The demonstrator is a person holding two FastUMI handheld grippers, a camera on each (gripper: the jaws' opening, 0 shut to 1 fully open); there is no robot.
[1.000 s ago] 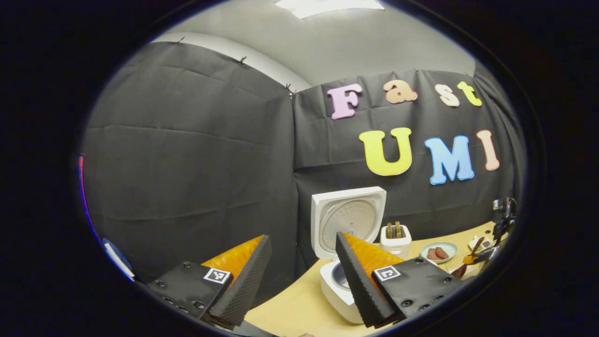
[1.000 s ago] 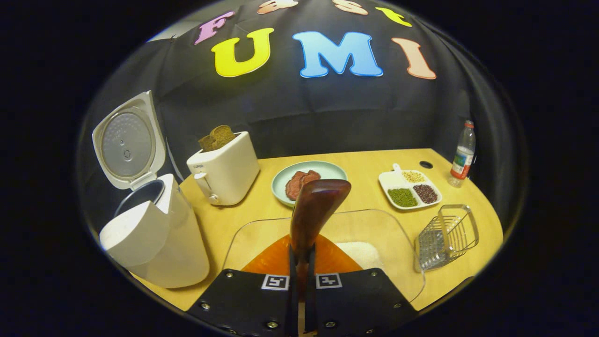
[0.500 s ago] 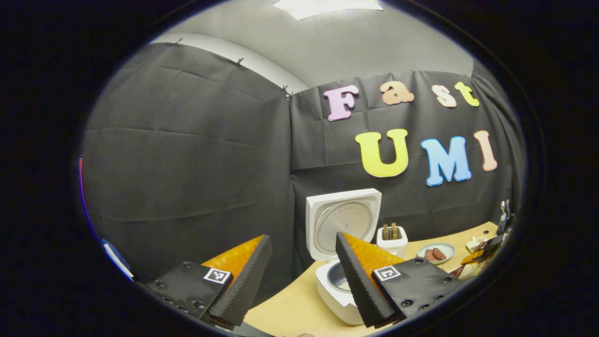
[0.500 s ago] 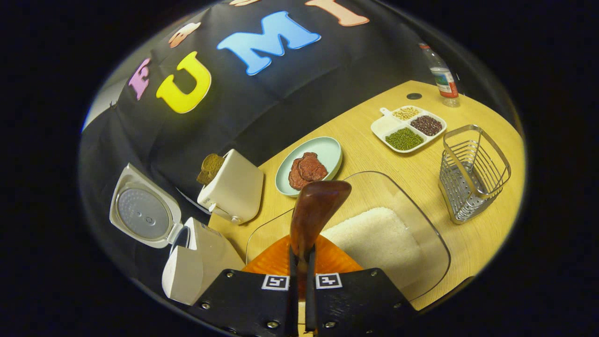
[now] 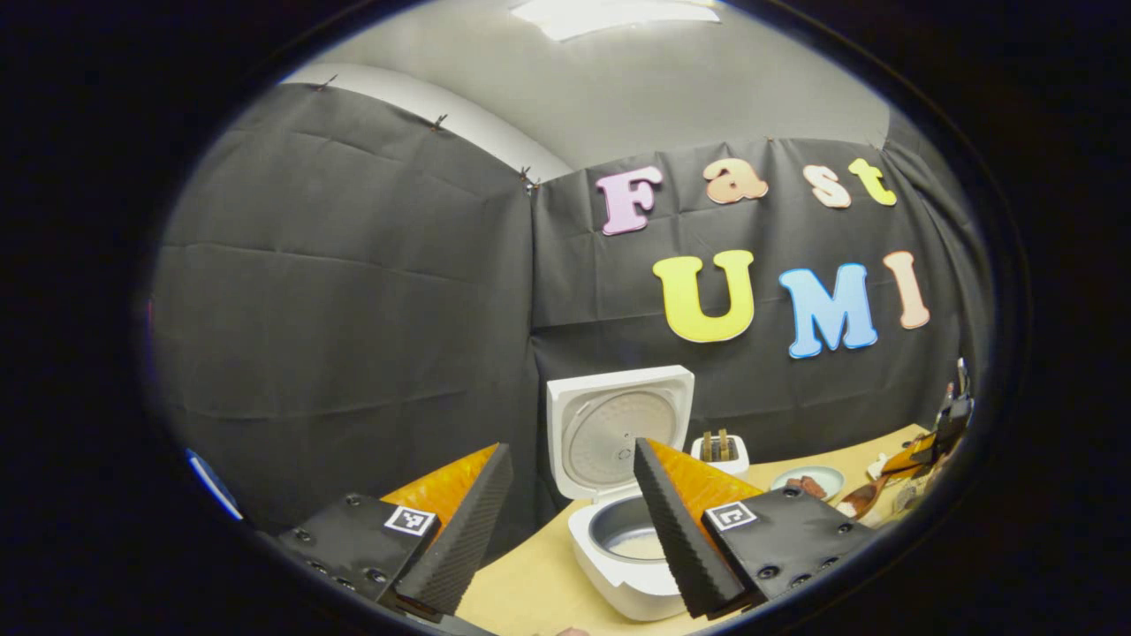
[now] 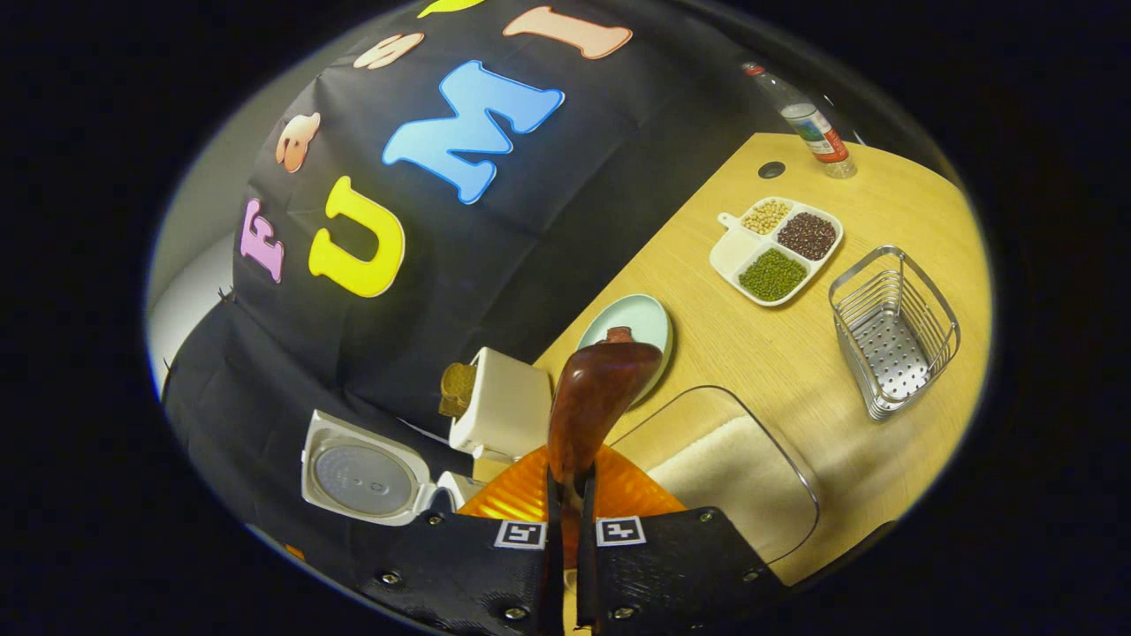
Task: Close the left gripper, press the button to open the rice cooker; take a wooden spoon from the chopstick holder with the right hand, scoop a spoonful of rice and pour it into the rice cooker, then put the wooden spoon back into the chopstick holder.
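The white rice cooker [image 5: 618, 565] stands with its lid [image 5: 618, 428] raised, and a little rice lies in its pot. My left gripper [image 5: 573, 449] hangs open and empty before it, apart from it. My right gripper [image 6: 565, 481] is shut on the handle of the dark wooden spoon [image 6: 601, 397], whose bowl points out over the clear rice container [image 6: 733, 459]. The spoon's back faces me, so its load is hidden. The open cooker lid [image 6: 362, 468] lies low left of the spoon. The wire chopstick holder [image 6: 892, 327] stands at the right. The right gripper with the spoon [image 5: 861, 499] is at the far right.
A white toaster [image 6: 504, 411] with bread stands between cooker and rice container. Beyond are a pale green plate [image 6: 632, 322] with brown food, a divided dish [image 6: 778, 247] of beans and a bottle [image 6: 808, 124] at the table's far corner.
My right gripper has rolled and swung with the spoon, so the table now slants and the cooker sits lower left. The left gripper has shifted slightly, showing the inside of the pot.
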